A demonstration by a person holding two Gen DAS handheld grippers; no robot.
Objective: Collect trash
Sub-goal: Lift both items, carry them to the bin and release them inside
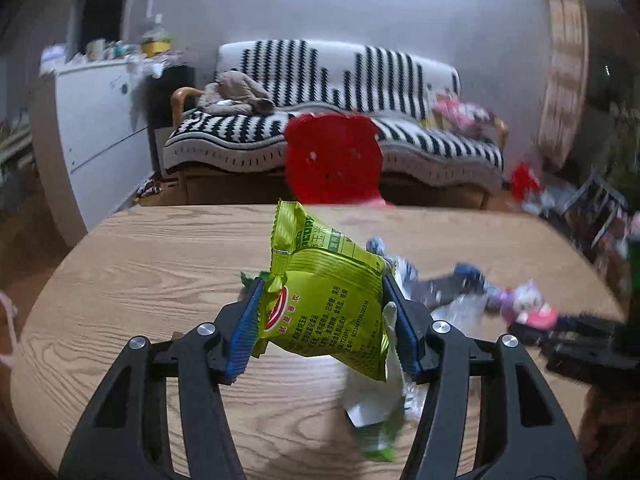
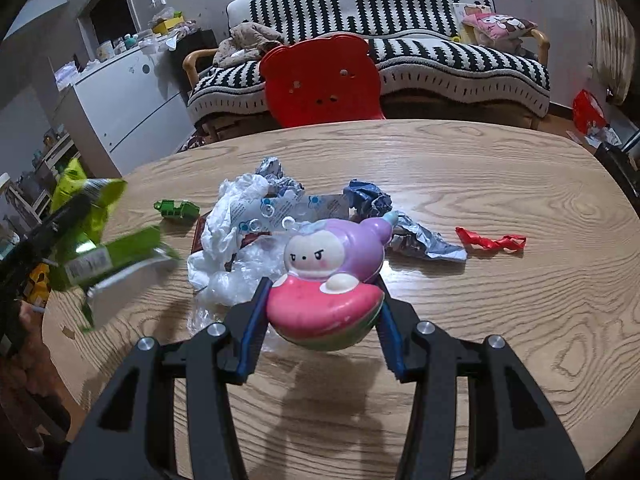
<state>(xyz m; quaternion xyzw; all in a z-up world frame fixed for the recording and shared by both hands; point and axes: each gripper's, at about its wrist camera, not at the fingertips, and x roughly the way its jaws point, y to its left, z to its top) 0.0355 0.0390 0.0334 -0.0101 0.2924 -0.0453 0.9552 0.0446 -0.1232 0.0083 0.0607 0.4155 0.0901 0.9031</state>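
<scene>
The left tool [image 1: 324,316] is closed on a lime-green snack packet [image 1: 326,292], its blue-padded fingers [image 1: 245,332] pressing the packet from both sides and holding it above the wooden desk [image 1: 160,264]. A second wrapper, white inside with green print [image 1: 376,412], hangs blurred just below the packet; whether the tool pinches it too, I cannot tell.

The right tool [image 2: 322,312] is clamped on a toy figure [image 2: 332,276]: a purple-hooded character with a cream face sitting on a pink, watermelon-like base, gripped at that base and held clear of the desk [image 2: 500,320].

The rest of the trash lies on the desk beyond the toy. A crumpled white plastic bag [image 2: 232,220] sits beside a clear blister sheet [image 2: 288,212], with crumpled silvery-blue foil wrappers [image 2: 368,200] just behind and to the right of them. A scrap of red wrapping [image 2: 492,240] lies apart on the right, and a small green toy truck [image 2: 176,209] stands to the left of the pile.

Past the far edge of the desk stands a red bear-shaped chair back [image 2: 320,80], and behind it a sofa under a black-and-white patterned throw [image 2: 420,32].
</scene>
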